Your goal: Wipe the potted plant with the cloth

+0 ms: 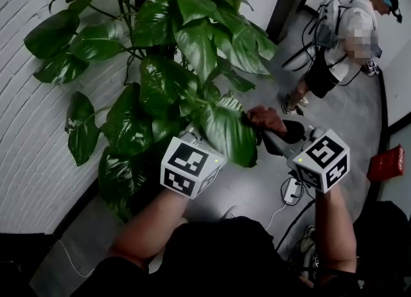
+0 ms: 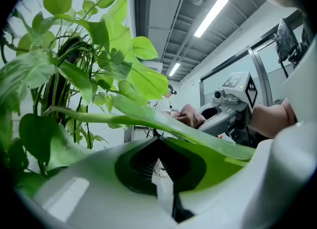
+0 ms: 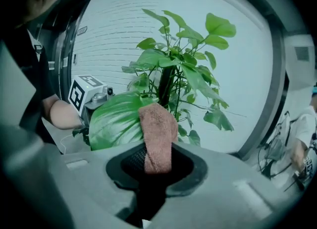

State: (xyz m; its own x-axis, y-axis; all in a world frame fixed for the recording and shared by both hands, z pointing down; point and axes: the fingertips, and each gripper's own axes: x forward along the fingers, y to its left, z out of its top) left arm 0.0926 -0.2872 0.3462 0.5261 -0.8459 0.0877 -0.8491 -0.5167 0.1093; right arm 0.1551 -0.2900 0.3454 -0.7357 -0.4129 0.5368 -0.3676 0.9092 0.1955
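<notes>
White brick wall [image 1: 26, 135], grey floor [image 1: 257, 193]: we hold one big leaf [image 1: 226, 134] of the plant [image 1: 186, 38] ready for wiping.
Our left gripper [image 2: 159, 161] is pinched on the leaf's near edge. The leaf's long axis runs from those jaws across to the right gripper [image 3: 157, 166], which clamps the cloth [image 3: 157, 134] upright, touching the leaf's tip. We judge the right hand is placed to stroke along the leaf. The pot is hidden below the leaves, and a person [image 1: 347, 38] stands well beyond the leaf.

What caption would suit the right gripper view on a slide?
Right tongs clamp a brown cloth in front of a broad leaf of the potted plant.
</notes>
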